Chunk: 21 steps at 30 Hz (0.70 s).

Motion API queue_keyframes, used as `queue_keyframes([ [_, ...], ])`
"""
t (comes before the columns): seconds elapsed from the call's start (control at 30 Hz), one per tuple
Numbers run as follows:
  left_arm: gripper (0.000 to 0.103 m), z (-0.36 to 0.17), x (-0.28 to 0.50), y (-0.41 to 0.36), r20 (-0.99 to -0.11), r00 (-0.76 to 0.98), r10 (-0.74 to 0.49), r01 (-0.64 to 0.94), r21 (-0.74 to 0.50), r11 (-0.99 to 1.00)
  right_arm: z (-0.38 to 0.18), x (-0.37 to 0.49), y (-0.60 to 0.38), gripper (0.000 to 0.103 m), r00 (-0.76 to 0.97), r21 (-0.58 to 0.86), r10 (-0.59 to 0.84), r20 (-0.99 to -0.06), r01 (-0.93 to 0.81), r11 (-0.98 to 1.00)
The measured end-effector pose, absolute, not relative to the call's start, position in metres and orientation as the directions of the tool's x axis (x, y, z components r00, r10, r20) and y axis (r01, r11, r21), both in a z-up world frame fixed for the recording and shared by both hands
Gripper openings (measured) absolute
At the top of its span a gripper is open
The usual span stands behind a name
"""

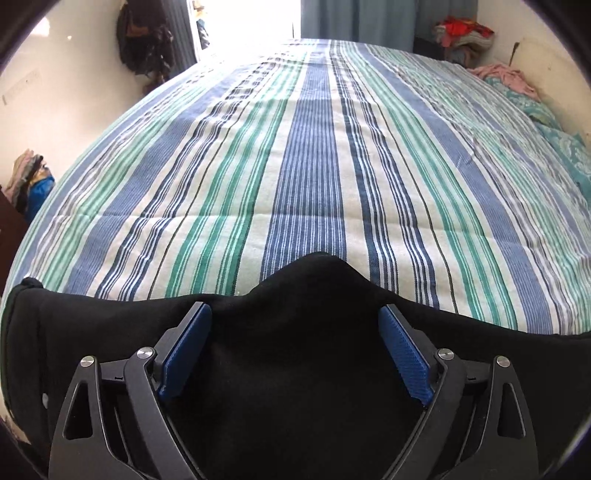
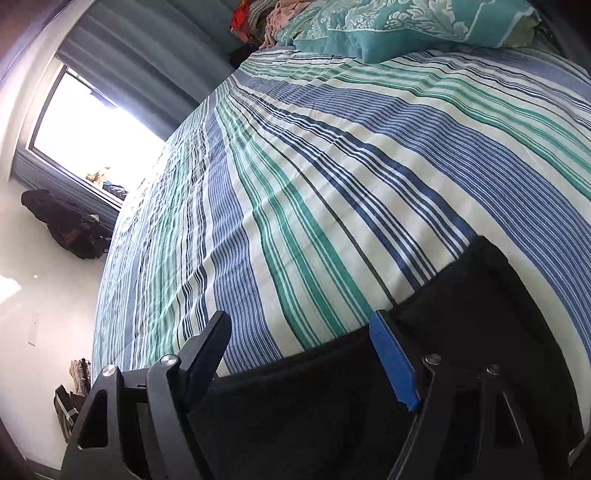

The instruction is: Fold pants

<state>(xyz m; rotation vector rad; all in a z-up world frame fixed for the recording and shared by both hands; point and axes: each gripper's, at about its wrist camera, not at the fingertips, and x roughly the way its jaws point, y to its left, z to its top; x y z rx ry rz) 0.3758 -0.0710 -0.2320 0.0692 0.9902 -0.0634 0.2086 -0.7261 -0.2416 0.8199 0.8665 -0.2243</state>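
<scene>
Bedroom: striped bed [image 1: 295, 166], pillows [image 2: 388, 29]

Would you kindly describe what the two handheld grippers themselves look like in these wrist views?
Both are alike. The left gripper and the right gripper have black angular linkage arms with triangular cut-outs and round silver pivot bolts. Each finger carries a flat, ribbed blue pad. No cables, markings, sleeves or hands show.

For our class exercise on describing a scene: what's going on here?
A person with a two-finger gripper in each hand is folding black fabric pants on a bed's blue, green and white striped sheet. The left gripper and right gripper both hang open over the pants, gripping nothing.
</scene>
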Motion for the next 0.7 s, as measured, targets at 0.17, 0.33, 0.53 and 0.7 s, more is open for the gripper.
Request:
queue_keyframes([
  [0.17,0.092,-0.207,0.35,-0.062,-0.846,0.517,-0.13,0.164,-0.052,0.985,-0.204,0.177,-0.754,0.077,0.711,0.61,0.149,-0.688,0.455,0.649],
  [0.33,0.096,-0.206,0.299,-0.059,-0.834,0.517,-0.19,0.268,-0.053,0.962,-0.203,0.164,-0.738,0.078,0.561,0.578,0.317,-0.765,0.382,0.721],
  [0.53,0.096,-0.226,0.299,-0.033,-0.856,0.512,-0.072,0.109,-0.018,0.994,-0.238,0.166,-0.724,0.078,0.514,0.382,0.057,-0.856,0.554,0.74],
  [0.7,0.096,-0.213,0.282,-0.001,-0.839,0.537,-0.085,0.012,-0.093,0.996,-0.203,0.167,-0.676,0.078,0.554,0.296,-0.08,-0.829,0.556,0.776],
])
